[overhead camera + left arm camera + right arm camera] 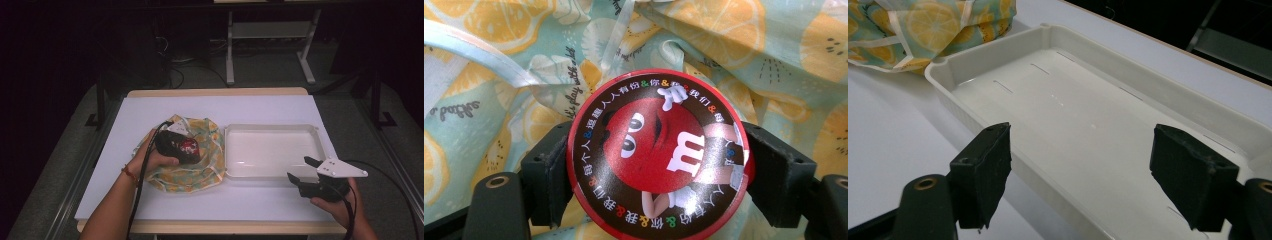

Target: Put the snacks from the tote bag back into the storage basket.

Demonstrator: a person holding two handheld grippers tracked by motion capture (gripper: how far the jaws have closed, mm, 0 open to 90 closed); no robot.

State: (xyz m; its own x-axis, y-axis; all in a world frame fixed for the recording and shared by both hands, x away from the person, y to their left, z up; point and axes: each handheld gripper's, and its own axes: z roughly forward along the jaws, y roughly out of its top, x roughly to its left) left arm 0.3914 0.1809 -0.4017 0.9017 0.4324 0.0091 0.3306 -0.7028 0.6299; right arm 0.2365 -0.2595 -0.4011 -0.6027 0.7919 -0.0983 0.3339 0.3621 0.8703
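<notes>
Held a round red tin (658,155) between the jaws of the left gripper (180,146), clamped at its two sides, just above the lemon-print cloth bag (200,167) on the desk (165,107); probably taken out of the bag for moving to the white tray (272,129) beside it. Glossy printed lid, thin soft fabric with pale ribbon. Kept the right gripper (306,169) over the near corner of the smooth plastic tray, jaws wide and empty, seemingly waiting.

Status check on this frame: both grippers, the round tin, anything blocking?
Left gripper shut on round red tin, above lemon-print cloth bag. Right gripper open, hovering at white tray near edge. Tray bare, nothing blocking.
</notes>
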